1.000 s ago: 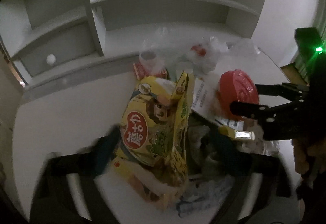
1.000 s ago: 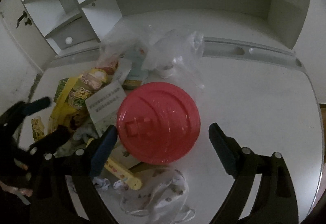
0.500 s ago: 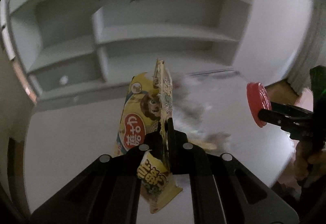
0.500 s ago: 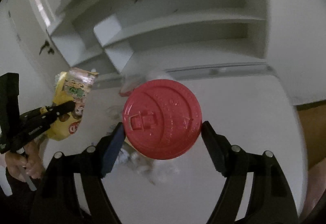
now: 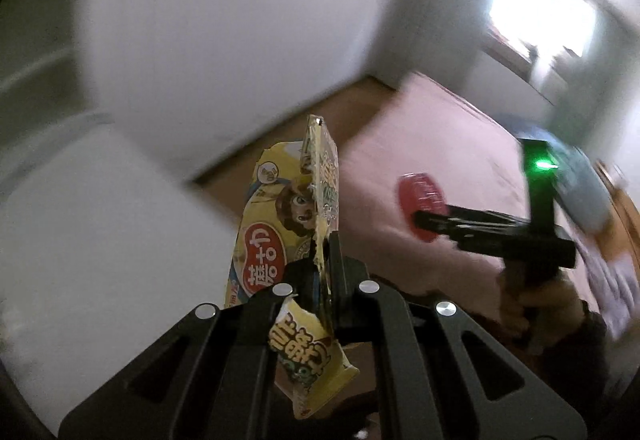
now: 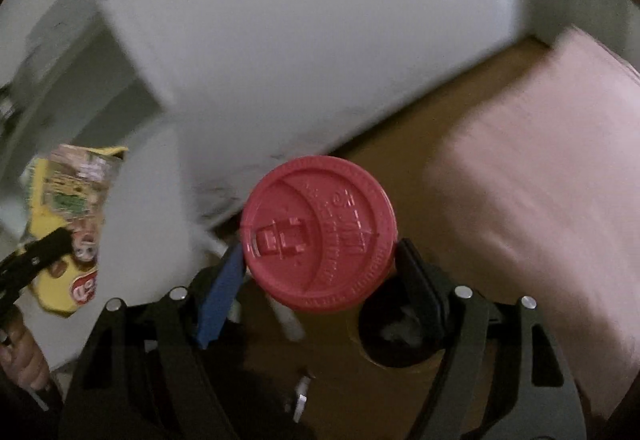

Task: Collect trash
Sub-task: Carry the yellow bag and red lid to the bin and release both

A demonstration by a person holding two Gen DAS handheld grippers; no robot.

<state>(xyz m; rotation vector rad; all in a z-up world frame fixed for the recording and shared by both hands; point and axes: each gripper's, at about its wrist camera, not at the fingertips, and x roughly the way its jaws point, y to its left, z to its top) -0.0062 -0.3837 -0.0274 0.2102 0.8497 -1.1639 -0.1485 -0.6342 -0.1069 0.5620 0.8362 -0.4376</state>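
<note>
The left gripper (image 5: 326,272) is pinched tight on the edge of a yellow wrapper (image 5: 280,224), so the limp pack hangs free of the bench. The right gripper (image 6: 320,264) clamps a red lid (image 6: 318,234) across its rim, face to the camera. Both are carried in the air over the floor (image 6: 408,128), probably toward a bin.

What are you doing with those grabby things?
A person is picking up trash with a gripper in each hand. The left gripper is shut on a yellow snack wrapper, pinching it so it sticks up. The right gripper is clamped on a red cup lid, one finger on each side. Both pieces are up in the air, with a wooden floor and something pink beyond them. The pictures are blurry, and no trash bin shows.
</note>
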